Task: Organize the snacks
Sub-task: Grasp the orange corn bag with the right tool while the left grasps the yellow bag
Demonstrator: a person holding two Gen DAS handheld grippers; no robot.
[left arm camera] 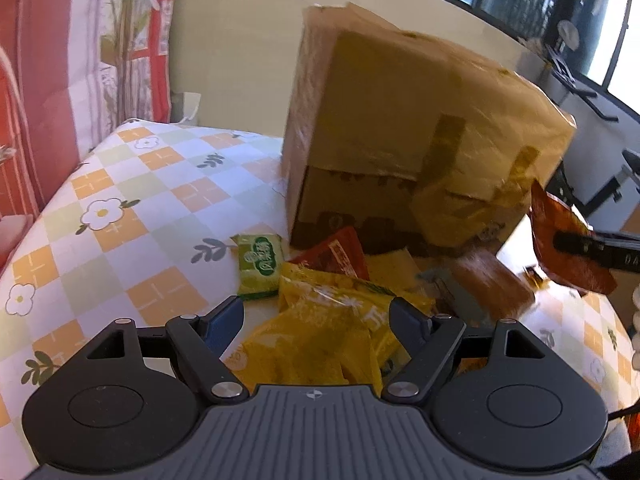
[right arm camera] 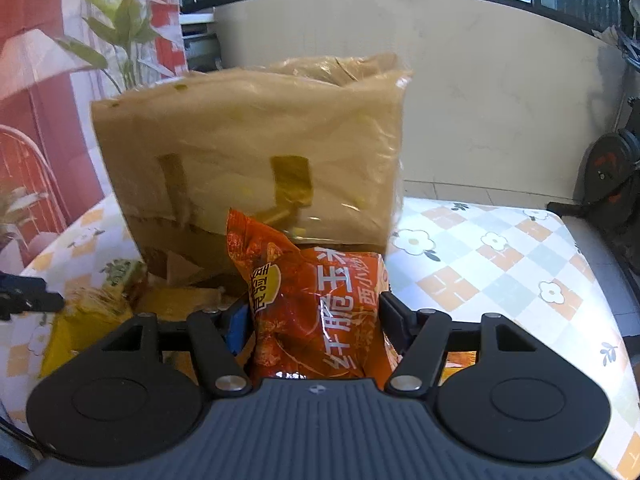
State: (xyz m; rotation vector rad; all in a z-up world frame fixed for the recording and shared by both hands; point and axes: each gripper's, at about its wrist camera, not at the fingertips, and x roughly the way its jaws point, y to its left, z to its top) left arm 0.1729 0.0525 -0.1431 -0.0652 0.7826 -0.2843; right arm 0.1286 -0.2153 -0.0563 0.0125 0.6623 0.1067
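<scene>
A pile of snack packets lies on the checked tablecloth (left arm camera: 132, 208) in front of a tall cardboard box (left arm camera: 400, 120): yellow bags (left arm camera: 320, 332), a green packet (left arm camera: 259, 264), a red packet (left arm camera: 340, 254) and a brown one (left arm camera: 492, 284). My left gripper (left arm camera: 316, 316) hangs open just above the yellow bags, its pads clear of them. My right gripper (right arm camera: 316, 316) is shut on an orange snack bag (right arm camera: 316, 280), lifted off the table in front of the box (right arm camera: 248, 152). In the left wrist view the orange bag (left arm camera: 568, 248) hangs at the right edge.
The box is wrapped in shiny tape and its top is above both cameras. Flowered tablecloth (right arm camera: 500, 264) stretches bare to the right of the box, ending at the table edge. A curtain (left arm camera: 60, 80) and a plant (right arm camera: 120, 32) stand at the left; a wall and windows lie behind.
</scene>
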